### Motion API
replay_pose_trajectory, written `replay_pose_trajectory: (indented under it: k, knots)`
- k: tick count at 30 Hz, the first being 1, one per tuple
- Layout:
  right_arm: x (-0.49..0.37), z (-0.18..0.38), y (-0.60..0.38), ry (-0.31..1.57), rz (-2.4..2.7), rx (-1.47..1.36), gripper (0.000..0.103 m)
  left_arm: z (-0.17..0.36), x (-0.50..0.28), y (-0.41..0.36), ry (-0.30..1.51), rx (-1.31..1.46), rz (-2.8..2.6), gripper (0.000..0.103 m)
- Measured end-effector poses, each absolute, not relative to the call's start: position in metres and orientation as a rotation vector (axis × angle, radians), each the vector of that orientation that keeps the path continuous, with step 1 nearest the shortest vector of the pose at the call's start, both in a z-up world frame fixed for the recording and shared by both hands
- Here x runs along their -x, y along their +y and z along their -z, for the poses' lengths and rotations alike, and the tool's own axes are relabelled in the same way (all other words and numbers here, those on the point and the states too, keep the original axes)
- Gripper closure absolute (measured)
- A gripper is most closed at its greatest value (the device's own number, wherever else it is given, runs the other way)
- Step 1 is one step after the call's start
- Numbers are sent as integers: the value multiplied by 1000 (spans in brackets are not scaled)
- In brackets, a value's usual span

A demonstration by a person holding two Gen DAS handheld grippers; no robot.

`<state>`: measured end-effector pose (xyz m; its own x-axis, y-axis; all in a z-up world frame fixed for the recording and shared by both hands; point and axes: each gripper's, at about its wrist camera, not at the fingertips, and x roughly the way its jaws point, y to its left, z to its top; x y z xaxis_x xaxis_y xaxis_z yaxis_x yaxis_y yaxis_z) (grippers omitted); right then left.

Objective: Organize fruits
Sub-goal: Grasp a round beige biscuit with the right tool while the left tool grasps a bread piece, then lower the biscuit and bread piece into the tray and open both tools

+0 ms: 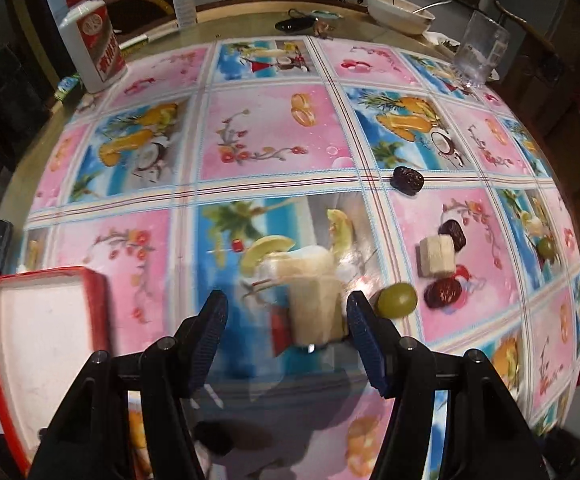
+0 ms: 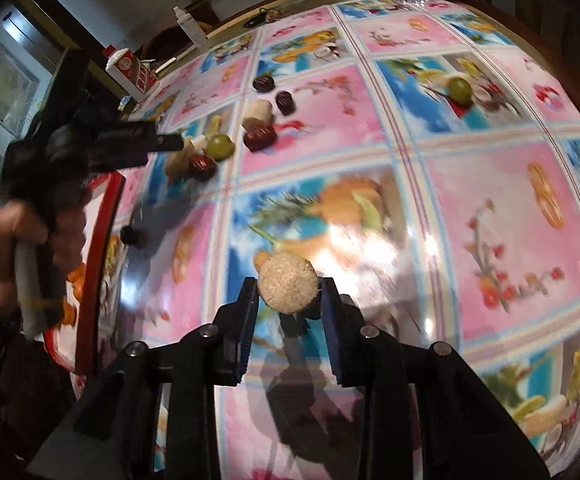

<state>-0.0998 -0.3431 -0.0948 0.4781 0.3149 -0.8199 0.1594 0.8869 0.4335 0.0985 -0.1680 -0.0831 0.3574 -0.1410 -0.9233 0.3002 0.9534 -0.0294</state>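
While a glossy oilcloth printed with pink and blue fruit squares (image 1: 274, 136) covers the round worktop, a red-rimmed tray with a white floor (image 1: 42, 344) sits at the near left edge in the left wrist view. At the far left stands a white bottle with a red cap and red label (image 1: 92, 40), and at the far right a cream bowl holding a spoon (image 1: 400, 12) beside a clear plastic cup (image 1: 480, 50). The left gripper (image 1: 286, 312) has its jaws wide apart, with a pale peeled banana chunk (image 1: 314, 300) lying blurred on the cloth between them, near the right one; whether it touches is unclear. Just right of those jaws lies a green grape (image 1: 397, 299). Further right, another banana chunk (image 1: 436, 255) rests among dark red dates (image 1: 444, 293), and one date (image 1: 408, 180) lies apart, farther off. In the right wrist view, the right gripper (image 2: 289, 290) has its jaws closed on a round, cut-faced banana piece (image 2: 288, 283), held above the cloth, while a second green grape (image 2: 460, 89) sits alone at the far right.
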Motion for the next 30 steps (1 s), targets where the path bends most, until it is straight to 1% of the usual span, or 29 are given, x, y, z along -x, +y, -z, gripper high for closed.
replay_pose_trajectory:
  k: [5,6,10,11,16,19,24,30]
  knots:
    - [106,98,-348,1083,-105,-498,70,100,-104,-178,1217,-155,277,42]
    - [107,97,-348,1080,-108,-490,70,102,-104,-177,1221,-146,268,44]
    - [107,94,-347,1074,-115,-481,70,104,-102,-175,1200,-152,261,61]
    - [106,93,-346,1073,-117,-479,70,103,-101,-175,1194,-142,285,73]
    - [99,86,-334,1060,-147,-448,70,96,-94,-169,1170,-144,313,73]
    - [94,81,-325,1055,-164,-434,70,82,-83,-157,1123,-144,324,73]
    - [81,72,-300,1067,-204,-397,70,51,-52,-129,1049,-179,318,73]
    - [62,52,-249,1050,-311,-317,70,36,-17,-86,1020,-247,225,73]
